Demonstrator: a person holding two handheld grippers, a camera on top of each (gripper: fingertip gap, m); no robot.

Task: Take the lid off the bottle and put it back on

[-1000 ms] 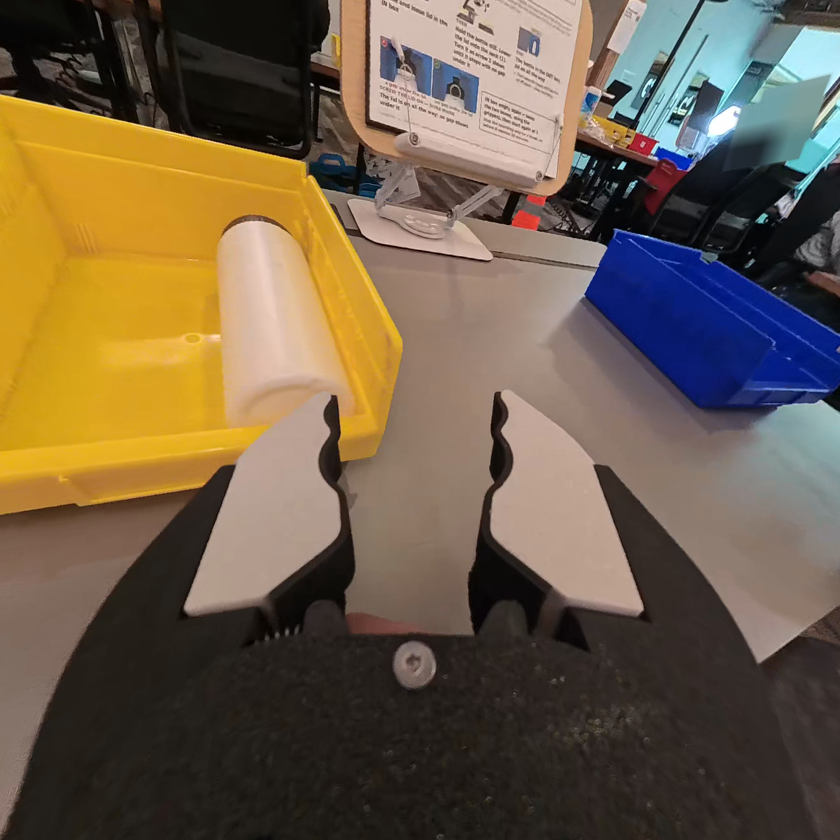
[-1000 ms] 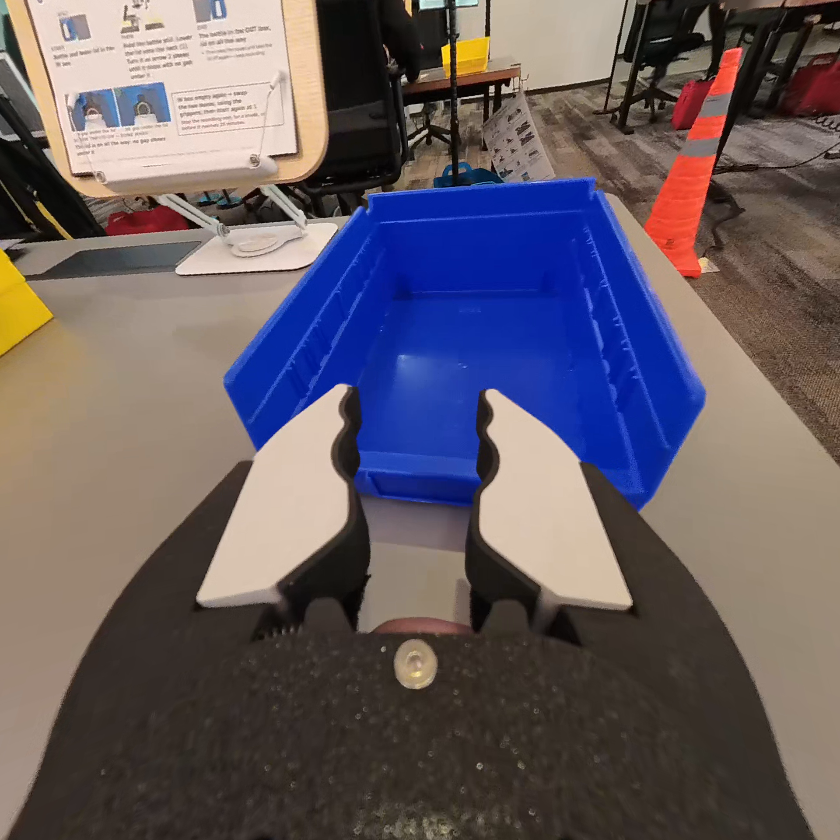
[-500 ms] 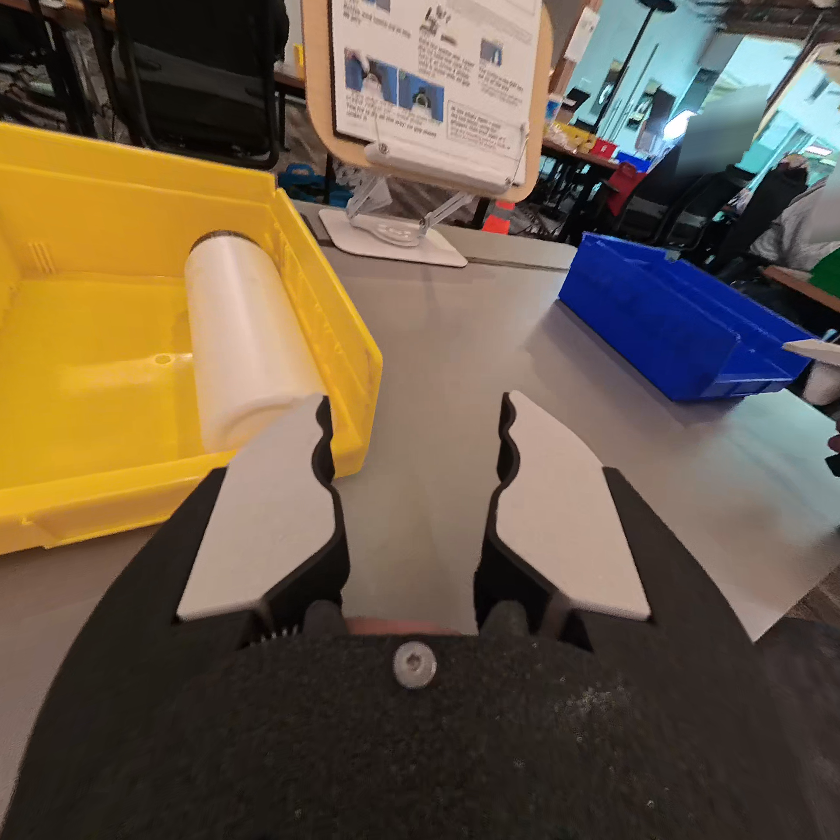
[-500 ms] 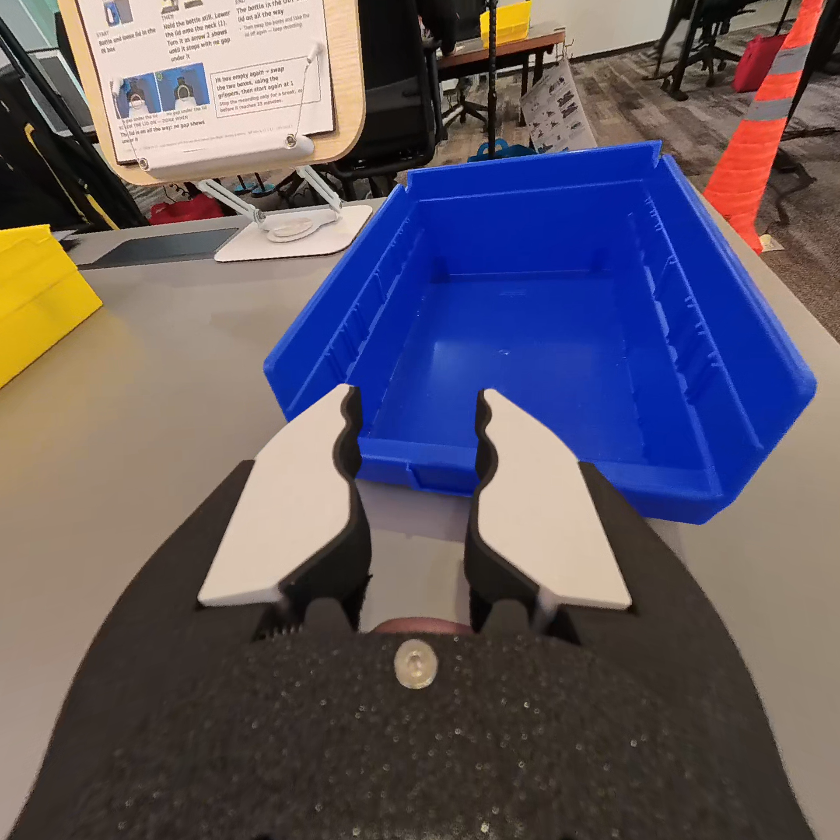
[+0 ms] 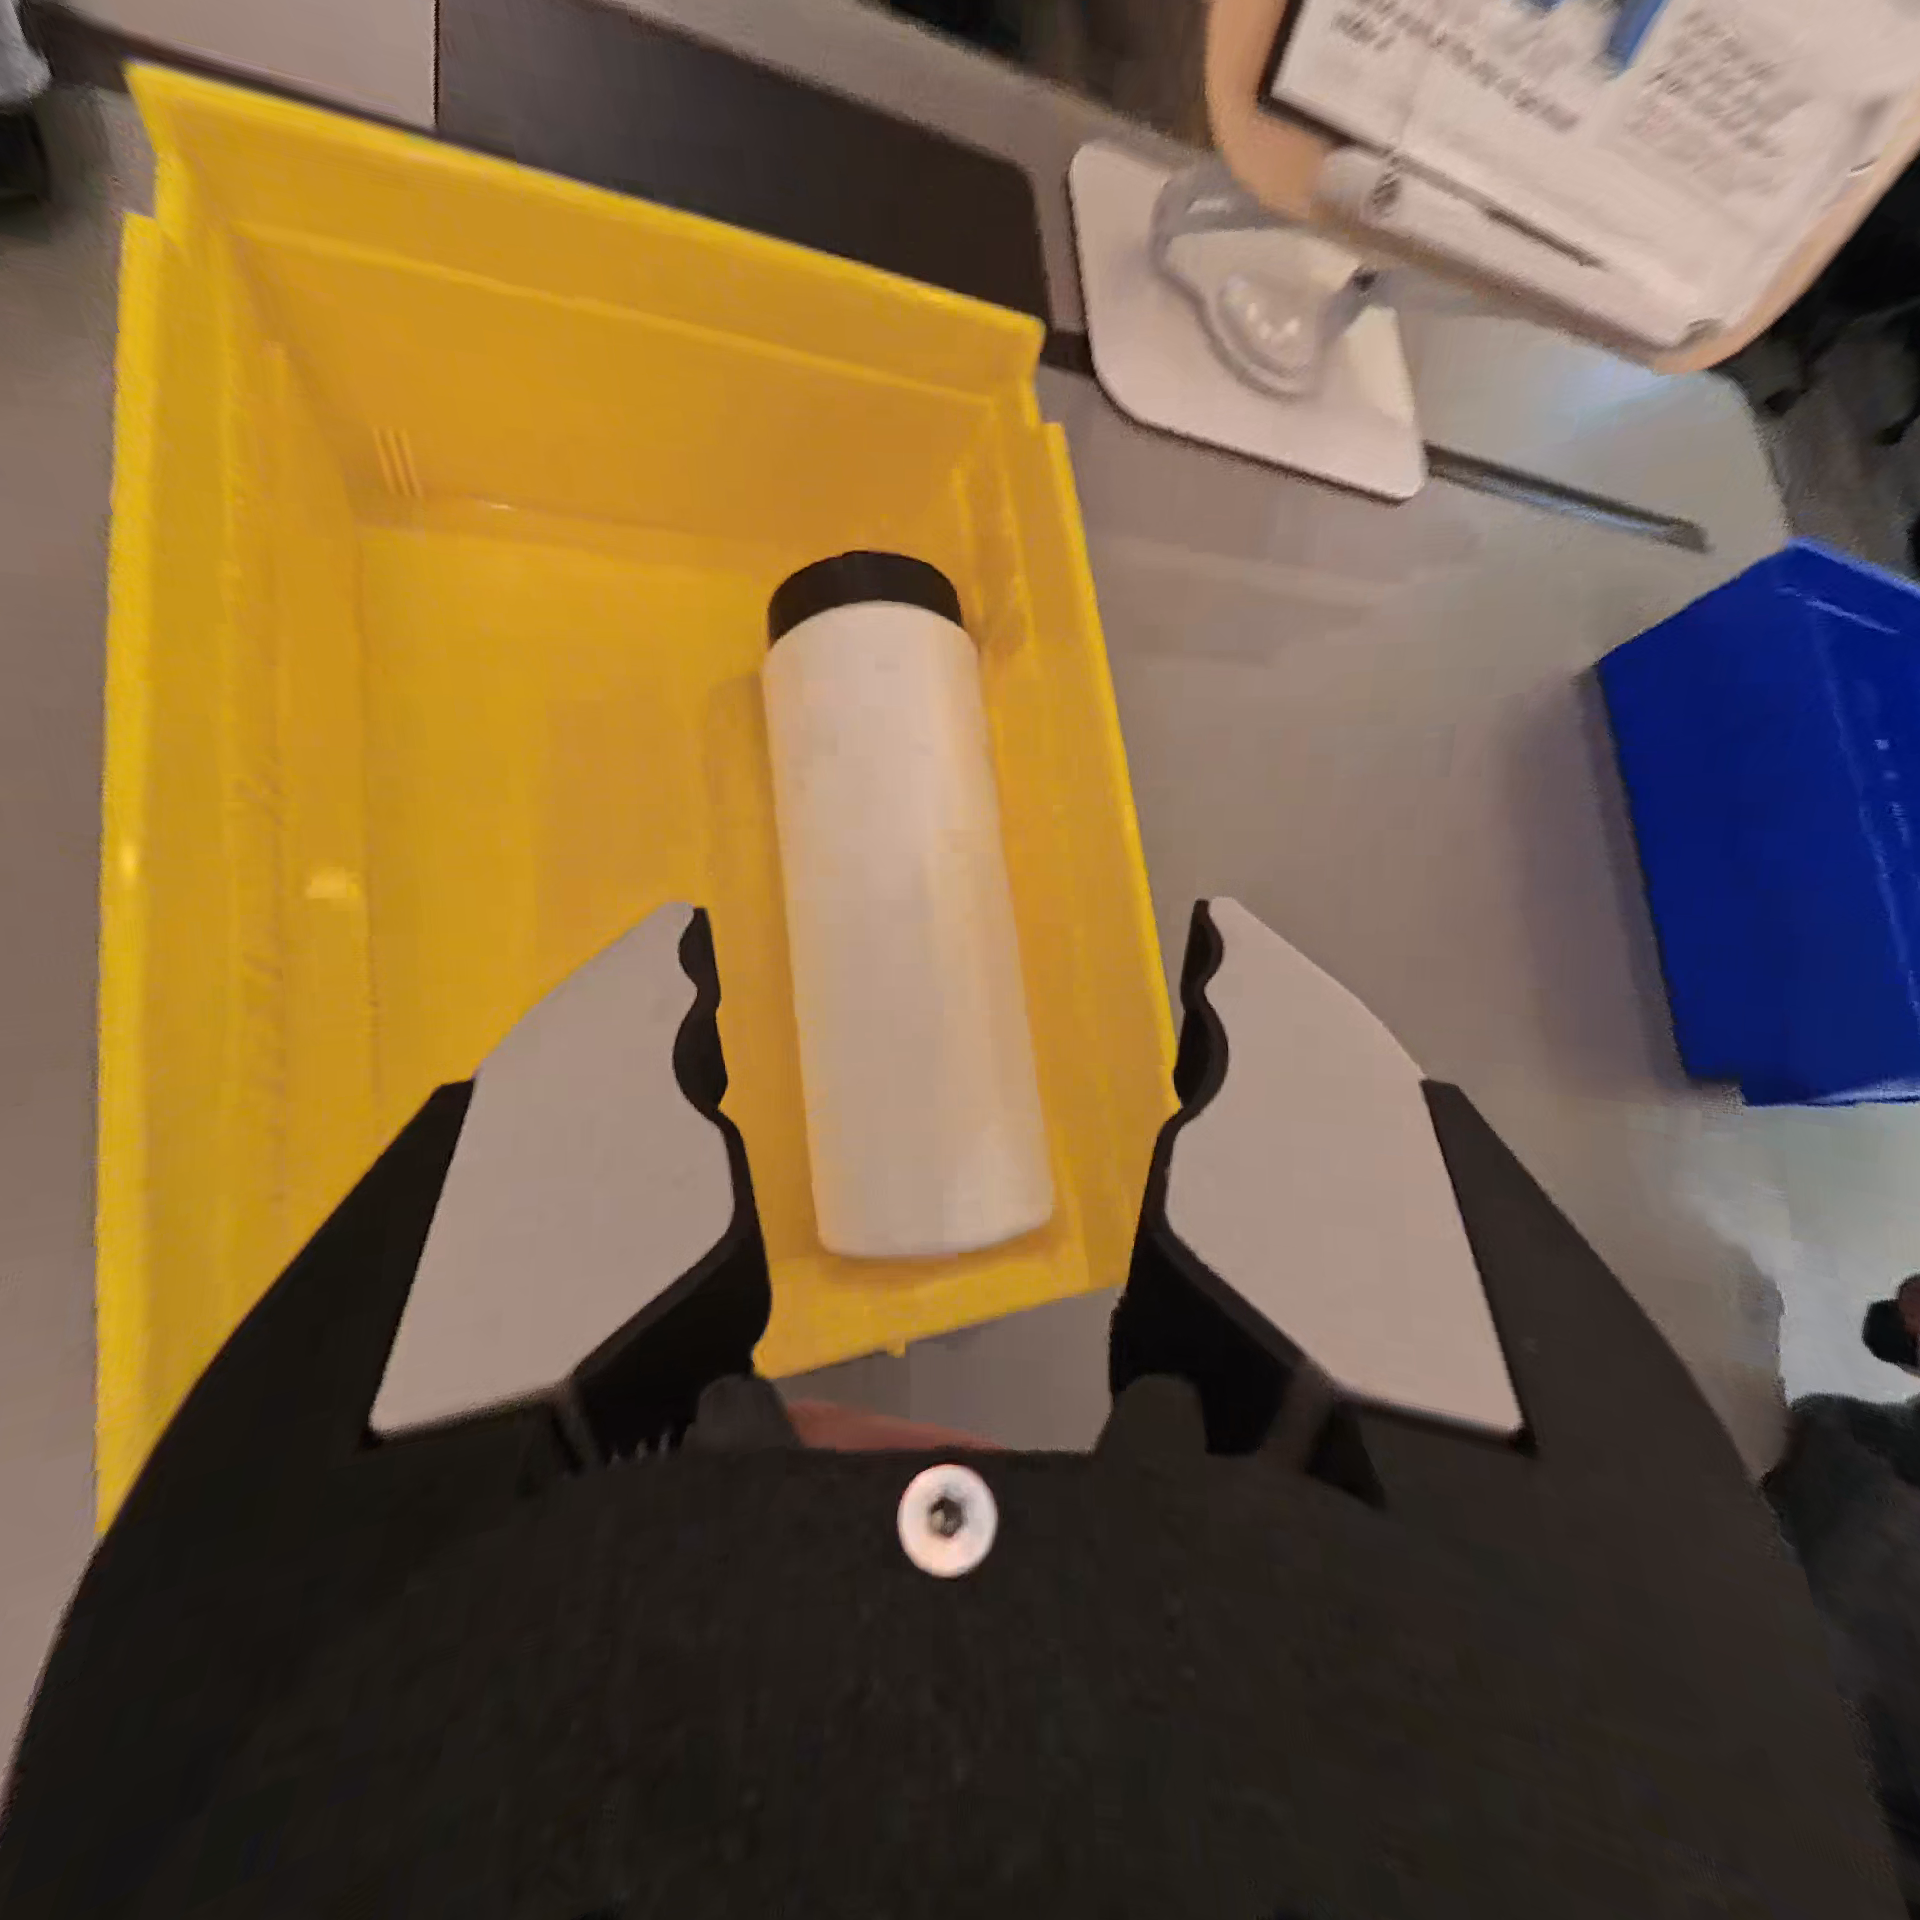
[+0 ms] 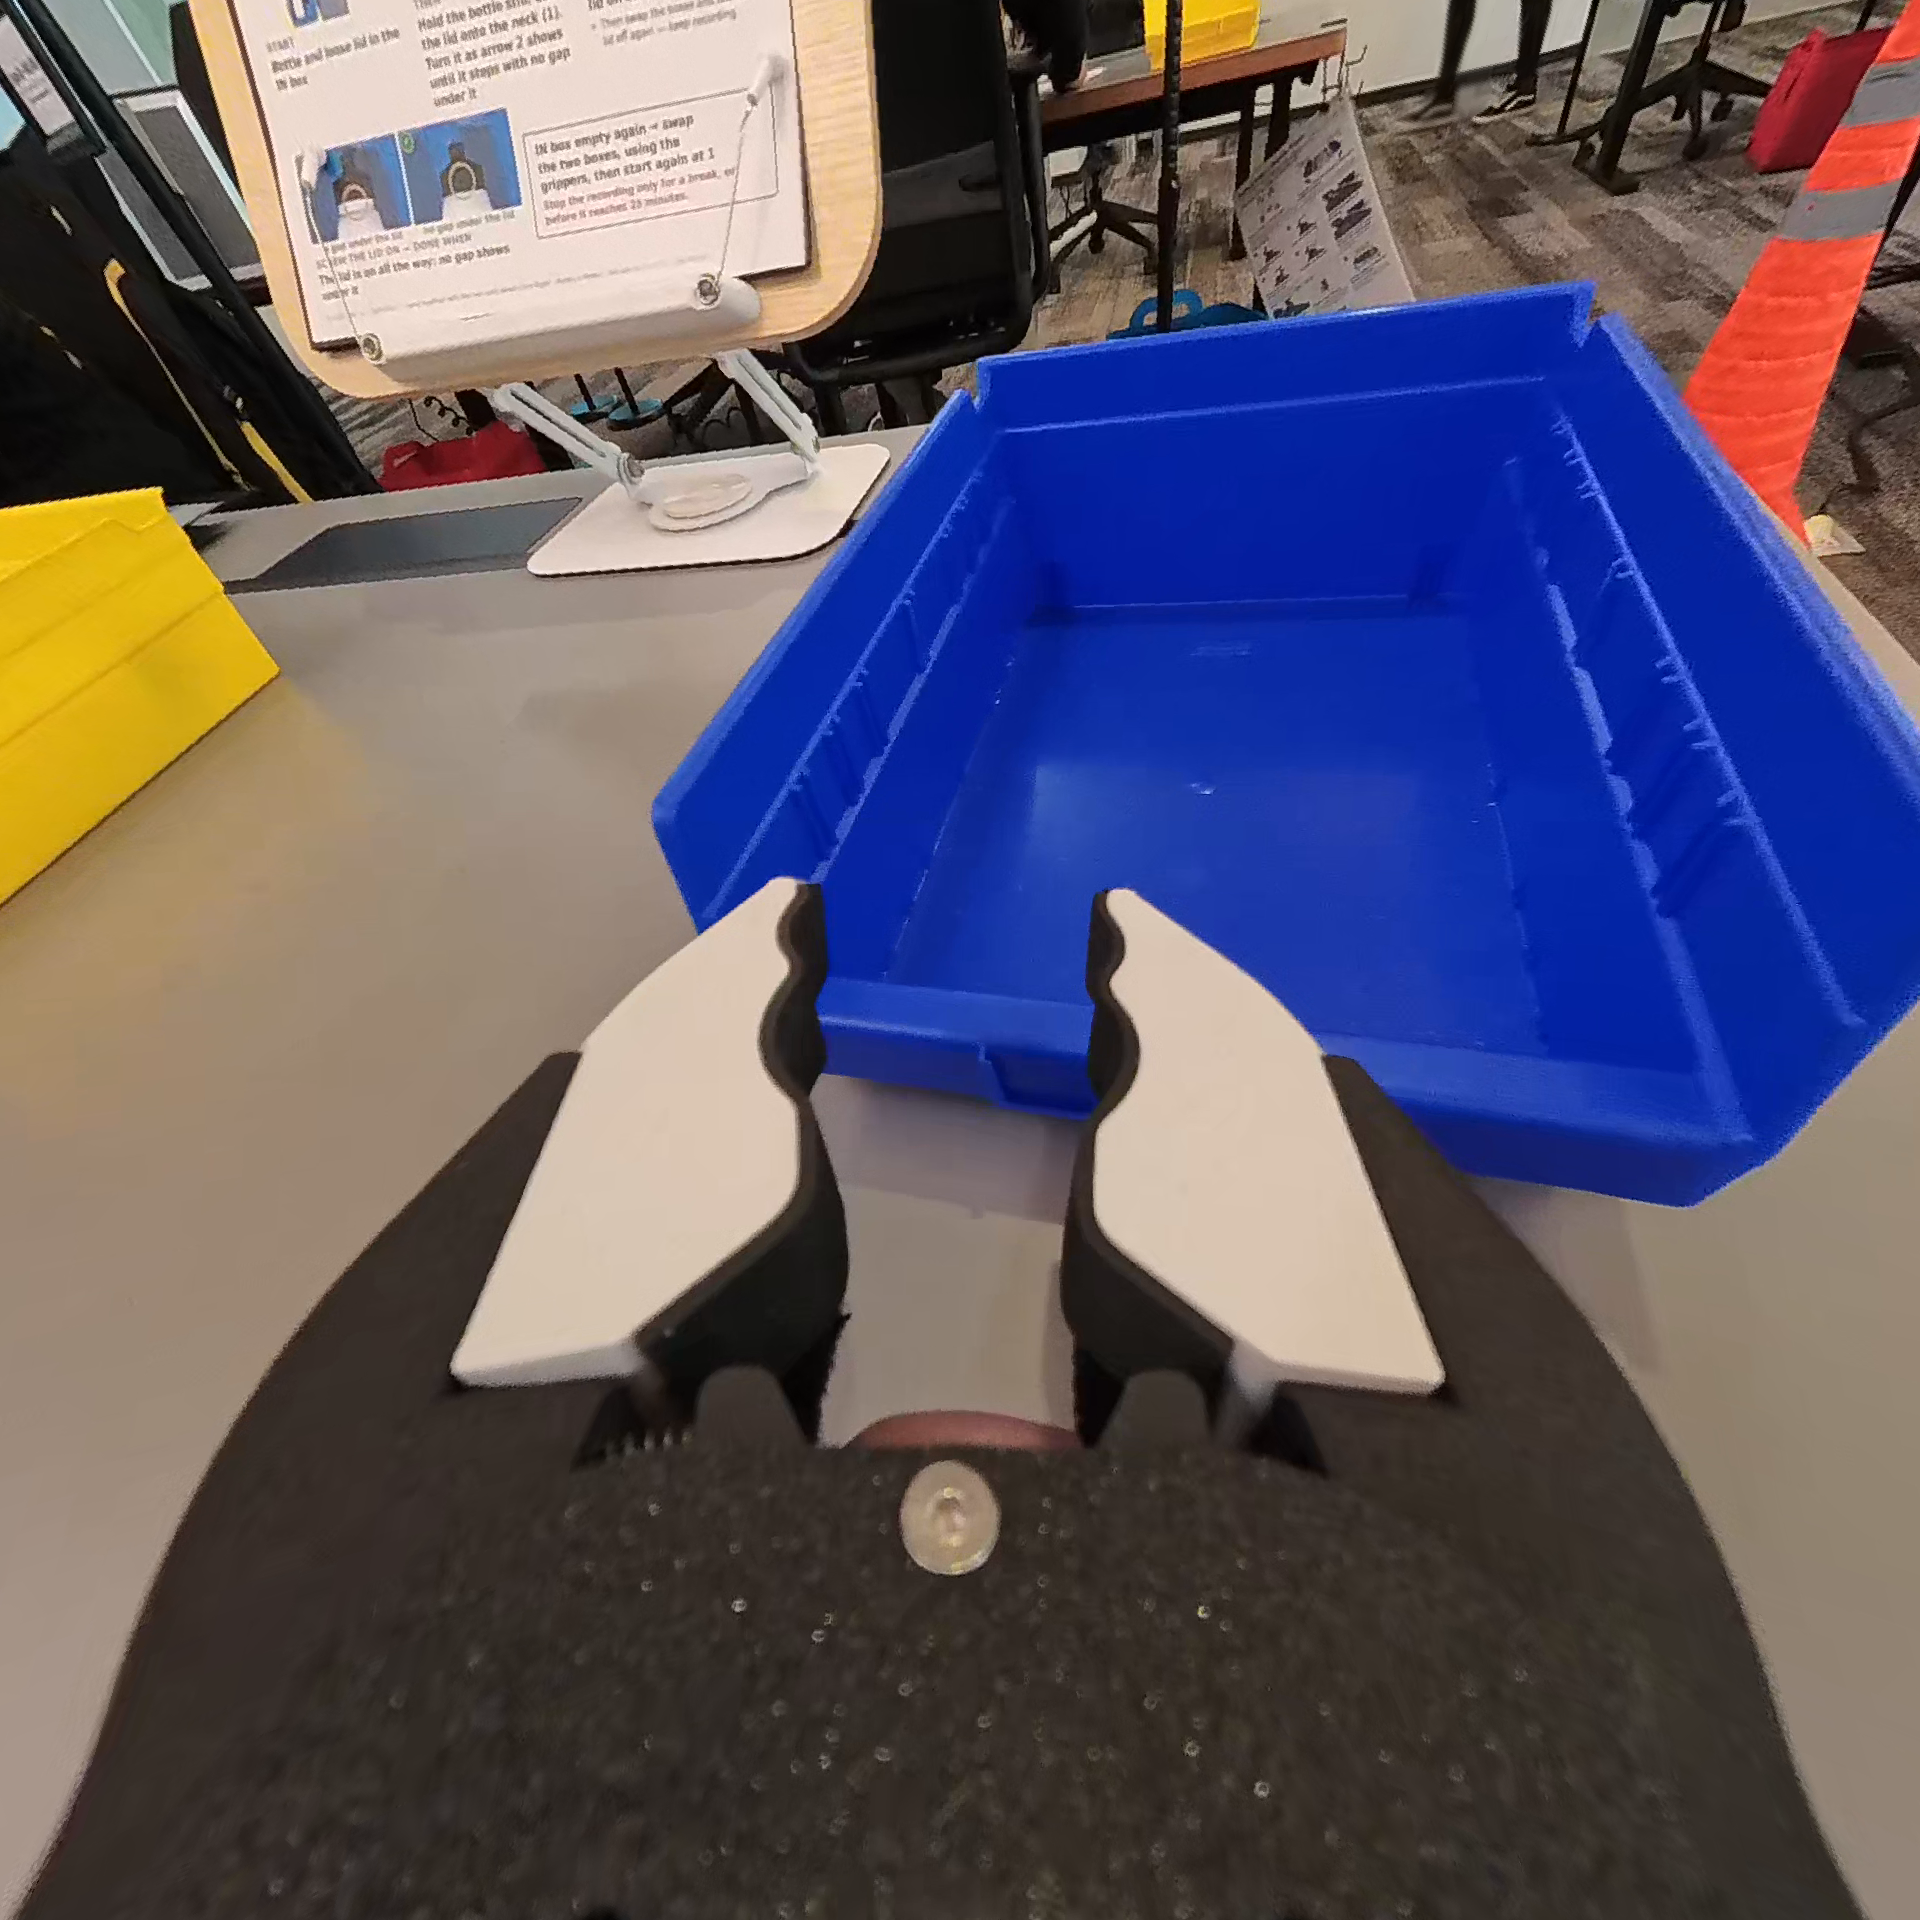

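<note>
Left tool (image 5: 945,925) released, jaws spread above the white bottle (image 5: 904,914) lying capped with its black lid (image 5: 862,597) at the far end in the yellow bin (image 5: 239,727); right tool (image 6: 951,904) released, facing the blue bin (image 6: 1766,790) on the table (image 6: 364,935).

bottle (image 5: 904,925): white, lying flat in yellow bin (image 5: 239,727) | lid (image 5: 862,594): black, on

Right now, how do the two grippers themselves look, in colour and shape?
Both look alike. The left gripper and right gripper each have two light grey fingers with black wavy inner pads, tapering to points. Each sits on a rough black curved body with one silver screw at its middle. No cables or sleeves show.
</note>
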